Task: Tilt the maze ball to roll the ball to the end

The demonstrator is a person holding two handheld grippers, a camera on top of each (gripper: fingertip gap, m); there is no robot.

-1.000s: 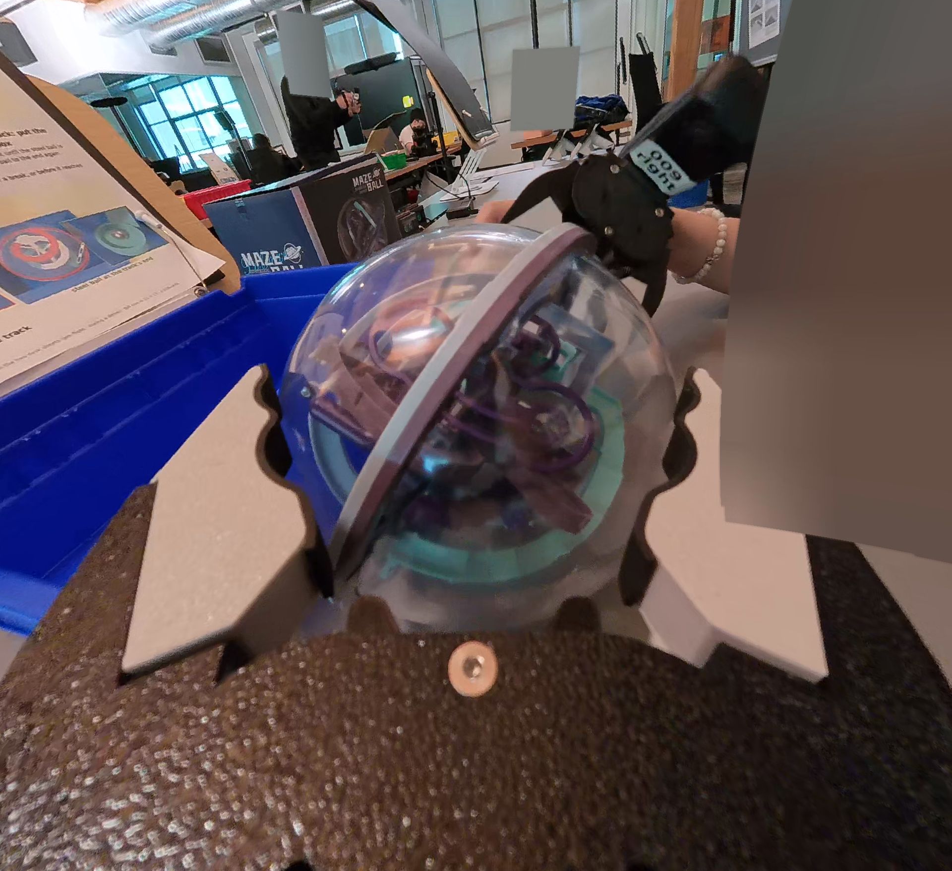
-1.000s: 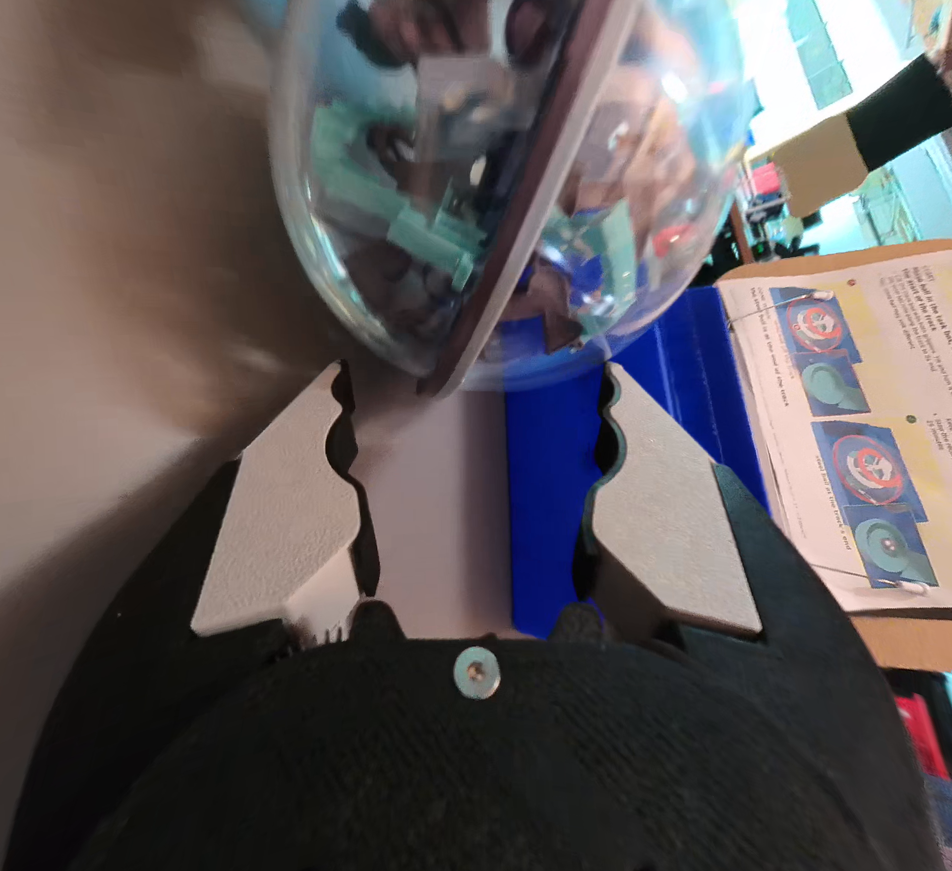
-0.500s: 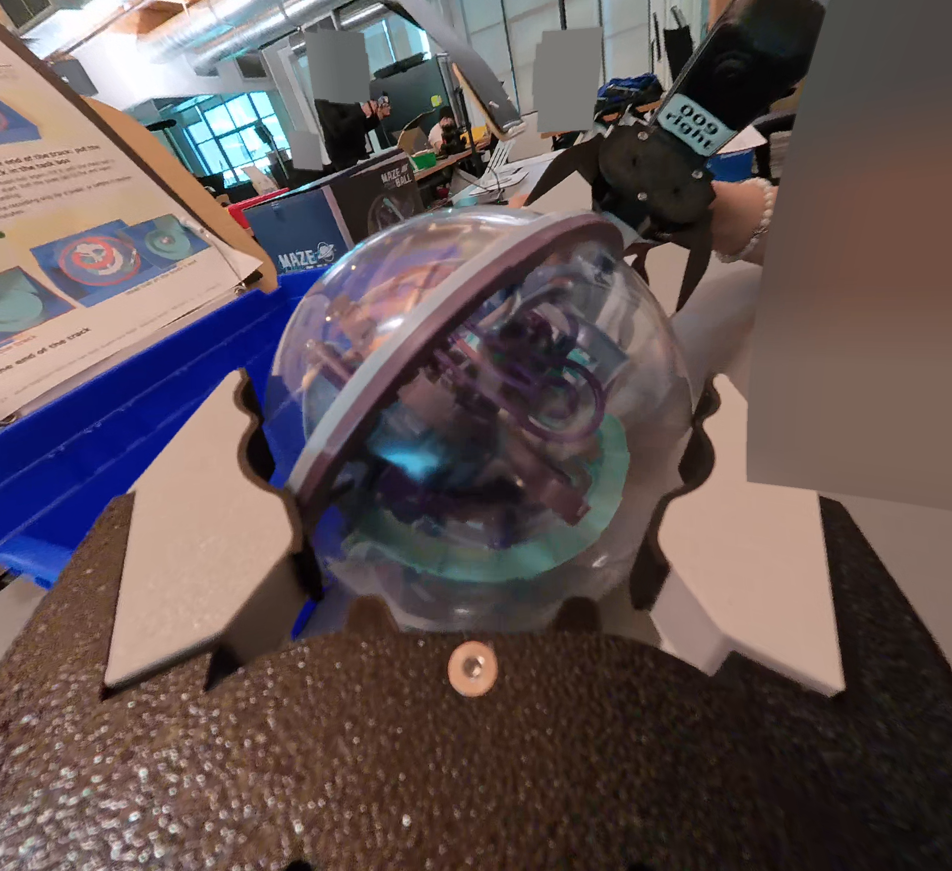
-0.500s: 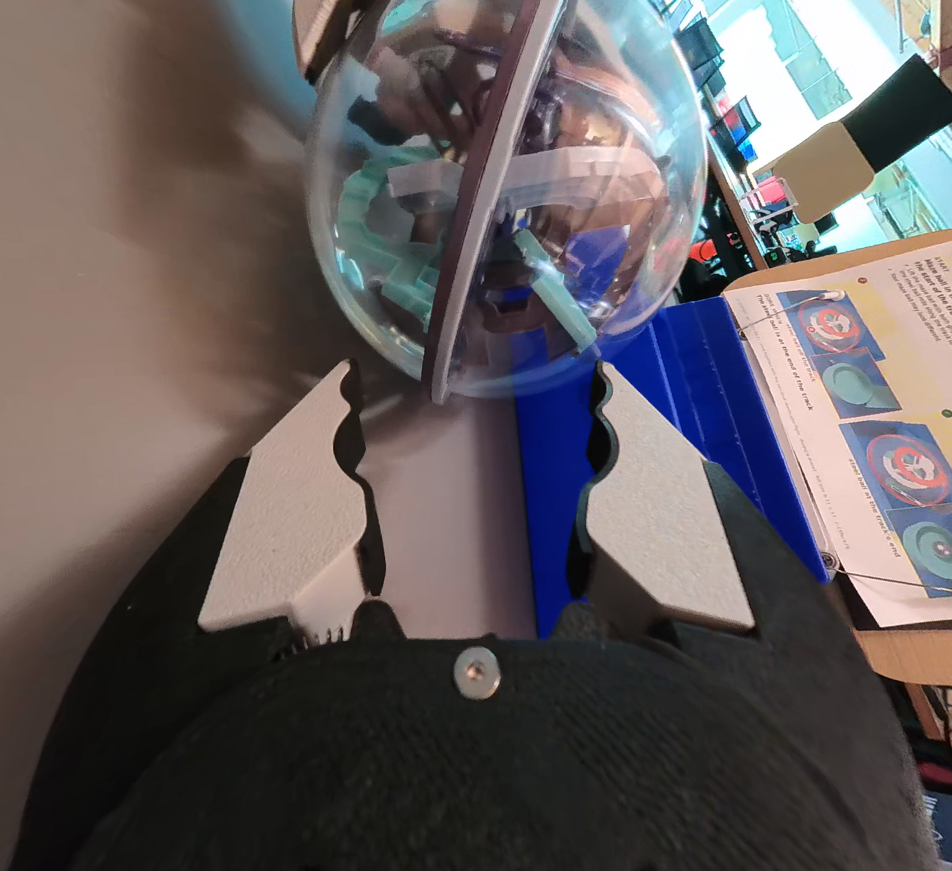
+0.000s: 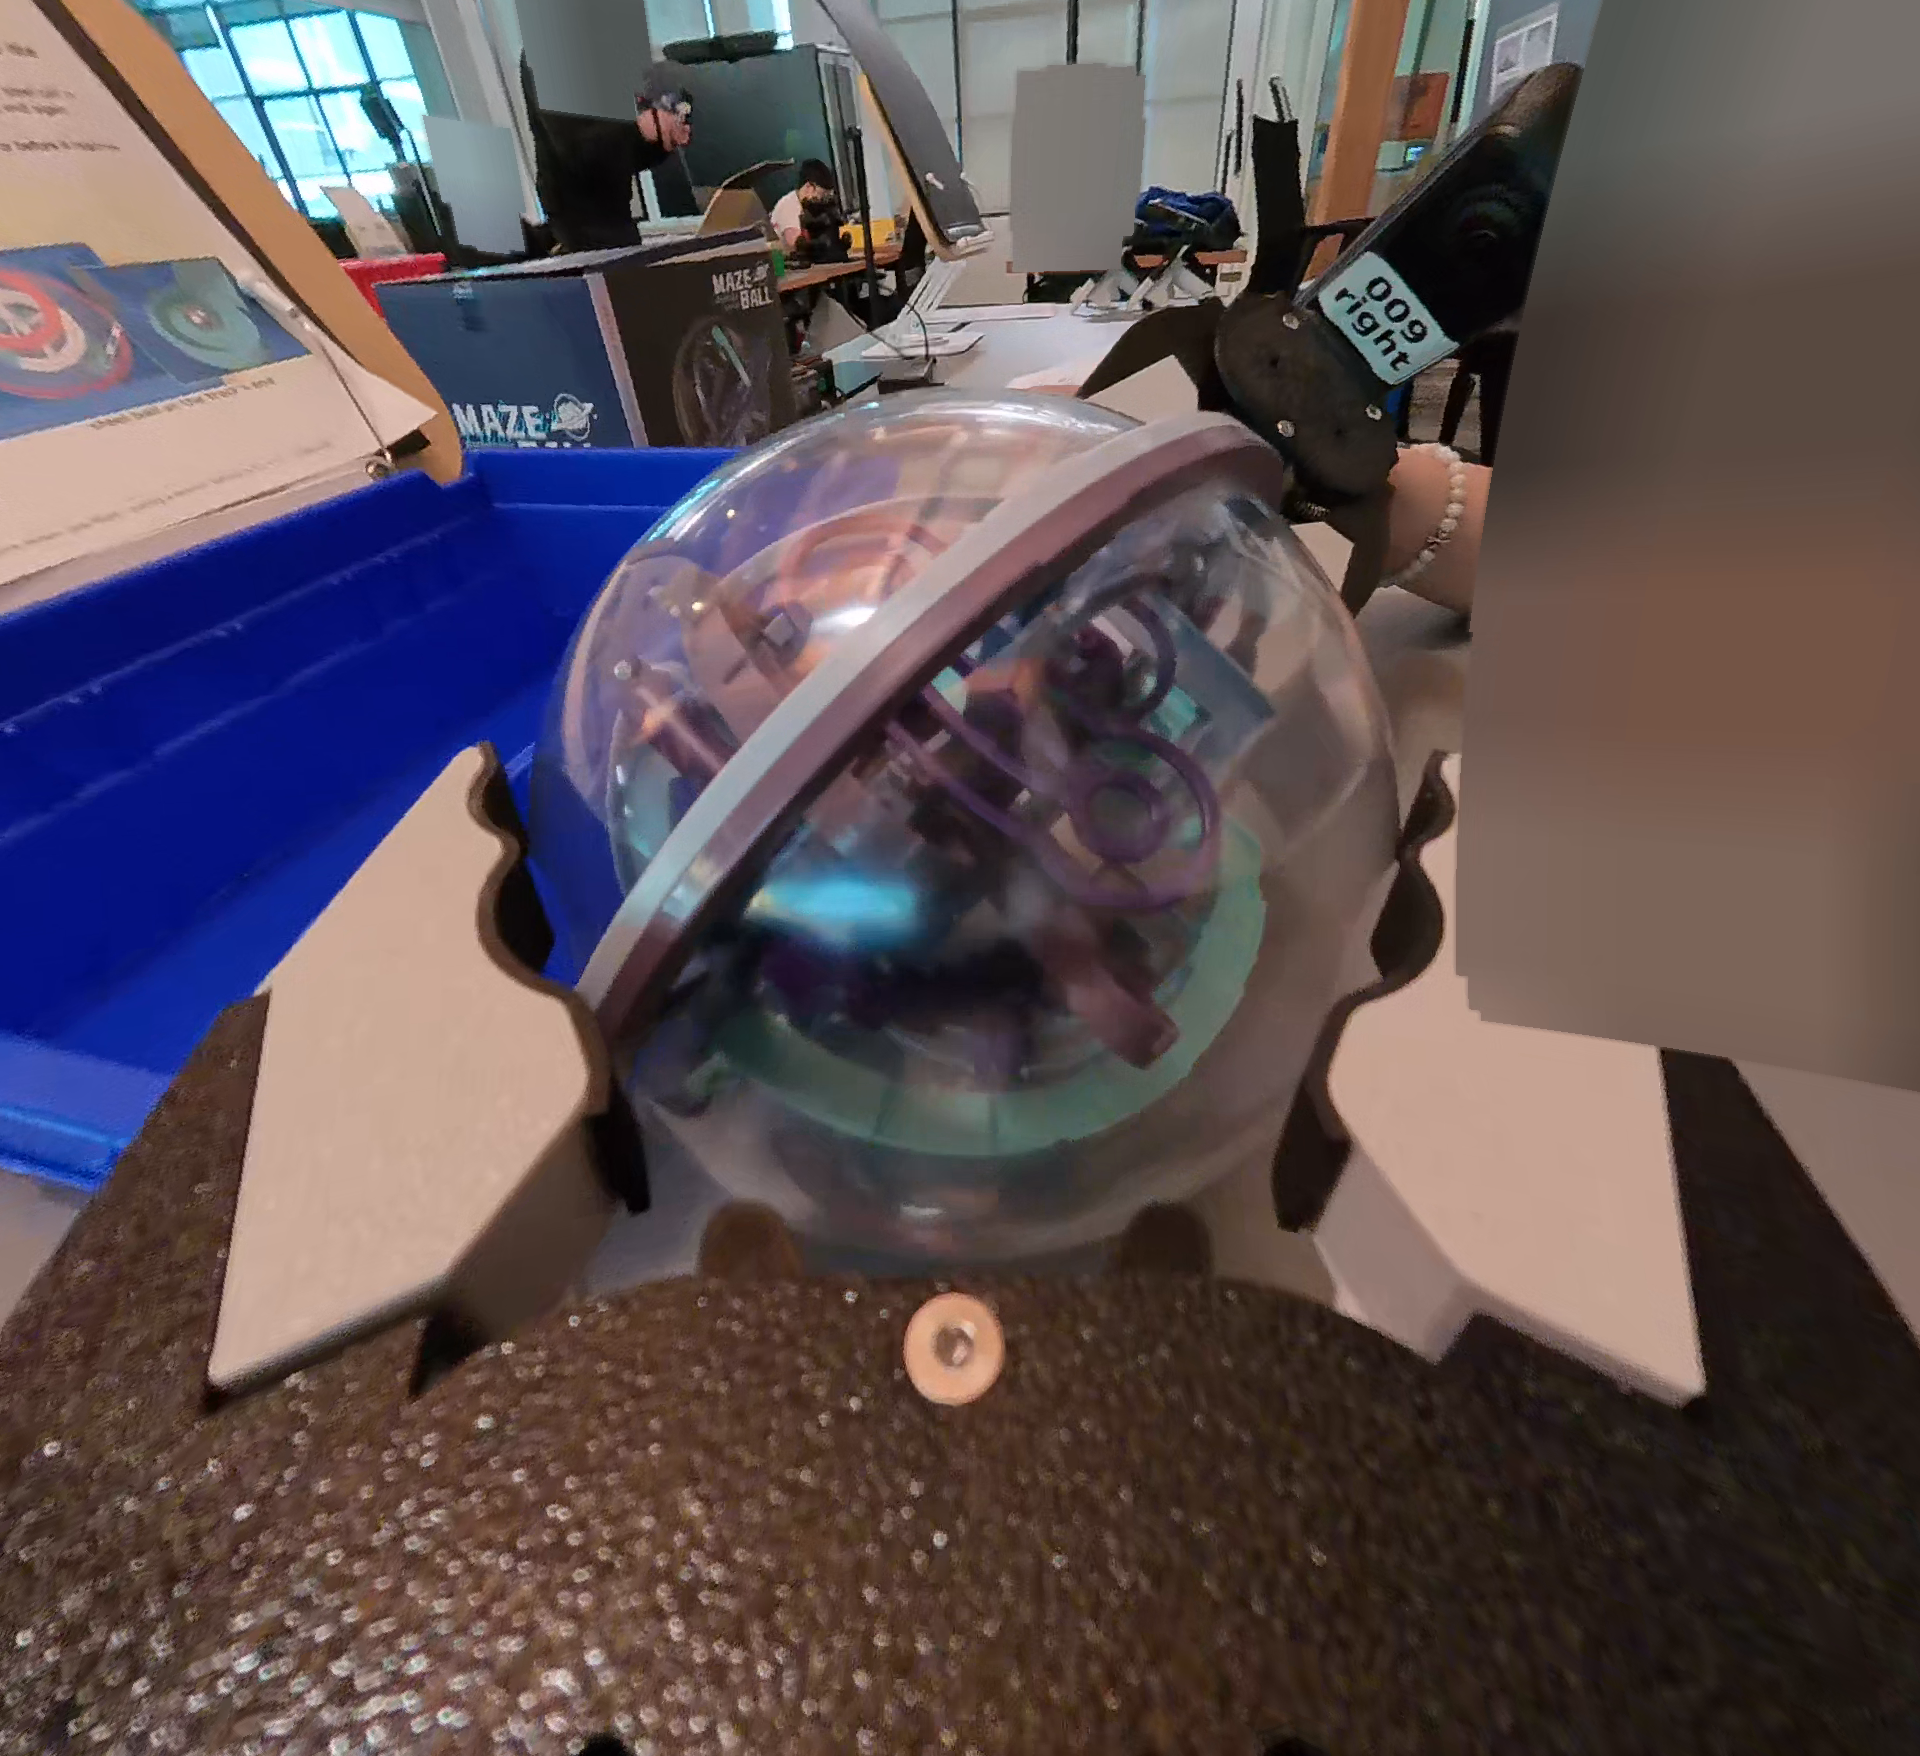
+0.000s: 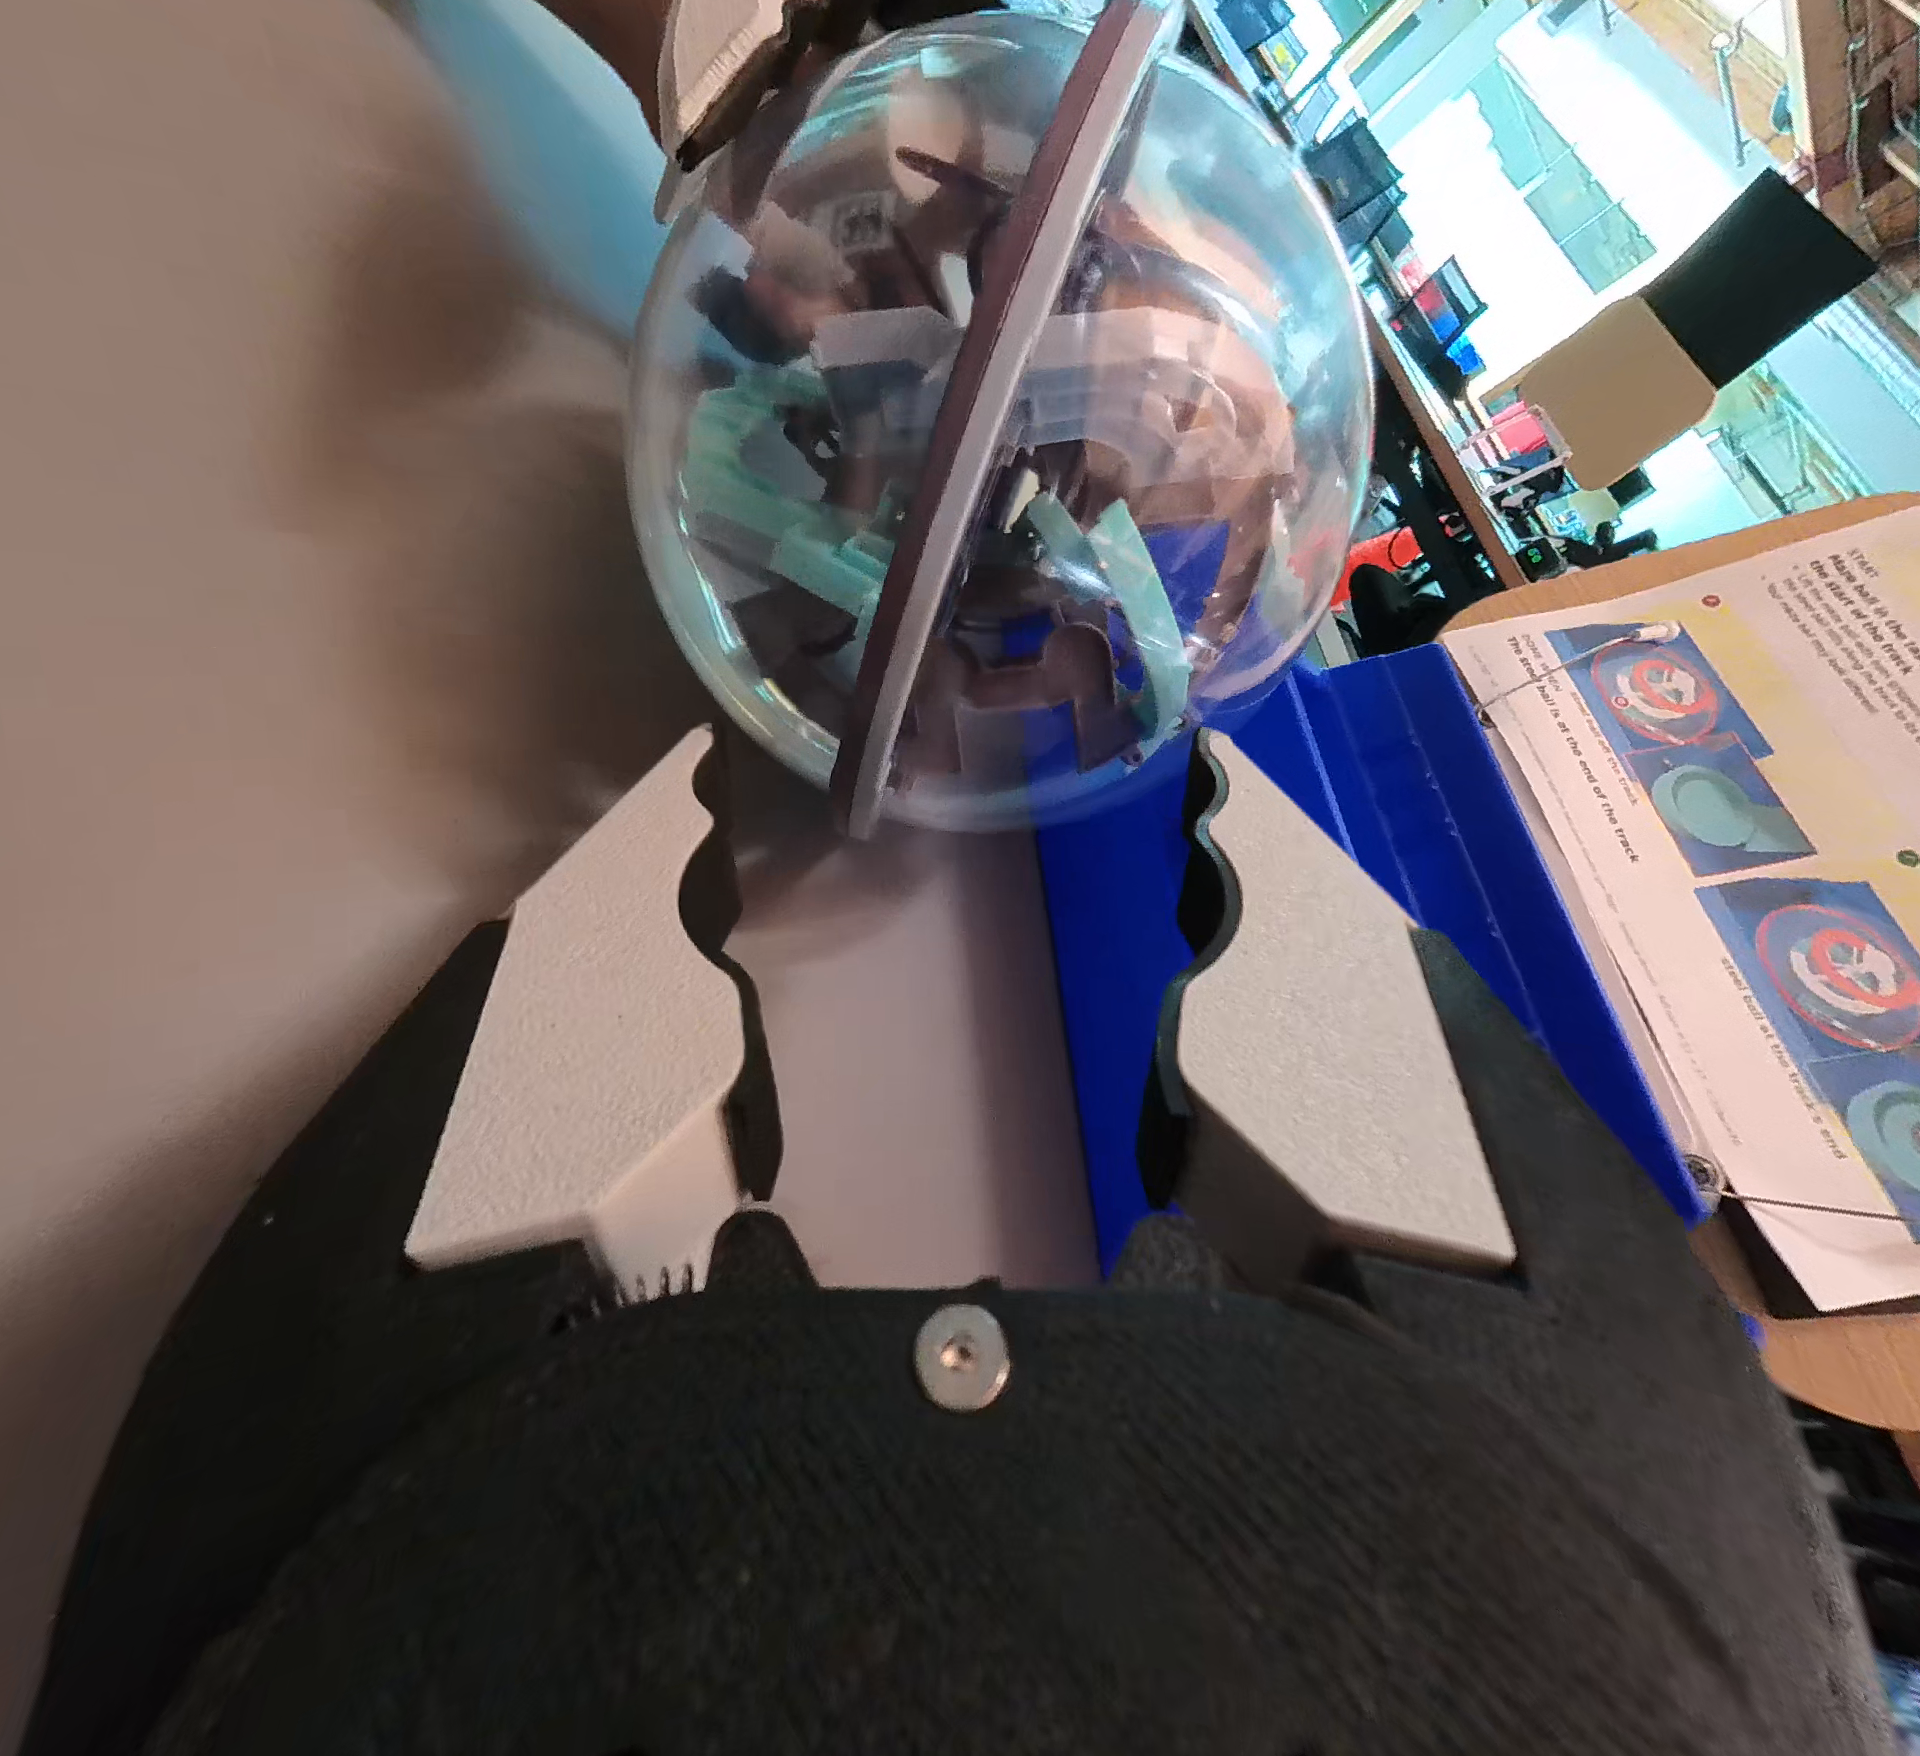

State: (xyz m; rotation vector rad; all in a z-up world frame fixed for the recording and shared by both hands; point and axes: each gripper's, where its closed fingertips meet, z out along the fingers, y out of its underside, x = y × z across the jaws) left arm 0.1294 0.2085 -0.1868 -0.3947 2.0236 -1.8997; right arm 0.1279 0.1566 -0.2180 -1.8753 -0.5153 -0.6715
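Left claw (image 5: 971, 927) wide, clasping maze ball (image 5: 966, 823); right claw (image 6: 961, 833) seemingly clear.

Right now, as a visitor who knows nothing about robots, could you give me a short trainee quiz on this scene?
1. True or false: the right gripper is clamped on the clear plastic maze sphere.
2. In the left wrist view, what lies left of the sphere? A) a blue plastic bin B) a red metal bucket C) a green wooden tray
3. Fill the blank: the sphere sits between the fingers of the ___ gripper.

Key: 1. False: its jaws stand open just short of the sphere. 2. A. 3. Left: the left gripper has a finger on each side of it.
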